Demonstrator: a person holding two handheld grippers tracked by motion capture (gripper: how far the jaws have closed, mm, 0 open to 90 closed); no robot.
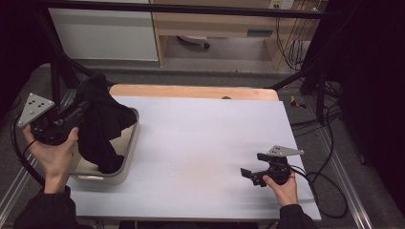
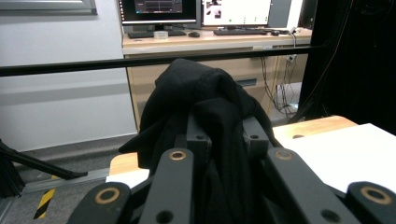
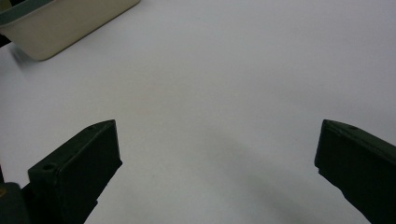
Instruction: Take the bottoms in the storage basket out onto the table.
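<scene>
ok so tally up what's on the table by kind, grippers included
black cloth: 1, held up over the tub by the left gripper
beige tub: 1
grippers: 2, the right gripper with its jaws apart over the white table
total: 4

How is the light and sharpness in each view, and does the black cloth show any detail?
High view: dim edges, black cloth nearly featureless above the tub. Left gripper view: folds visible, jaws shut on it. Right gripper view: open jaws blurred, soft shadow on the white table.
</scene>
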